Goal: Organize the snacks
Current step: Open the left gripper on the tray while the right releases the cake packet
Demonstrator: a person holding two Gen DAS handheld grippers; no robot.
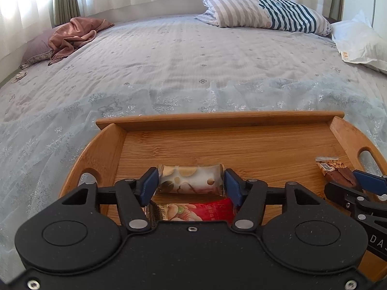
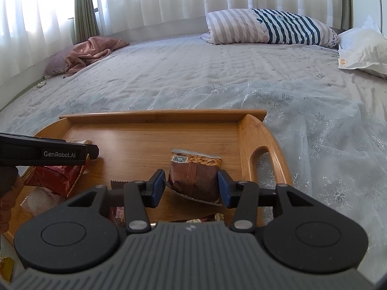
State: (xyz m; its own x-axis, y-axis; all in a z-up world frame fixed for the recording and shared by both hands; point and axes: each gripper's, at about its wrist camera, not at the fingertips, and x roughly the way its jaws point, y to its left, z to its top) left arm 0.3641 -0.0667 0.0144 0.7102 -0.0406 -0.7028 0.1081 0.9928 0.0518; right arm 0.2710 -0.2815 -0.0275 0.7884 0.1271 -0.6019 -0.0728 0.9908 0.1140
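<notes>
A wooden tray [image 1: 217,120] lies on the bed. On its floor lies a white packet with gold dots [image 1: 191,180]. My left gripper [image 1: 191,181] straddles it lengthwise, jaws open, pads beside its two ends without squeezing it. A red nut packet [image 1: 208,211] lies just nearer. In the right wrist view my right gripper [image 2: 192,186] is shut on a brown almond packet [image 2: 193,176], whose near edge is tilted up off the tray [image 2: 157,116]. The brown packet [image 1: 338,174] also shows at the tray's right end in the left wrist view.
Red and clear packets [image 2: 55,176] pile at the tray's near left, under the left gripper's body [image 2: 48,153]. The tray has handle cut-outs [image 2: 262,164]. A striped pillow [image 2: 271,26], a white bag [image 2: 362,48] and a pink cloth [image 2: 94,50] lie farther back on the bedspread.
</notes>
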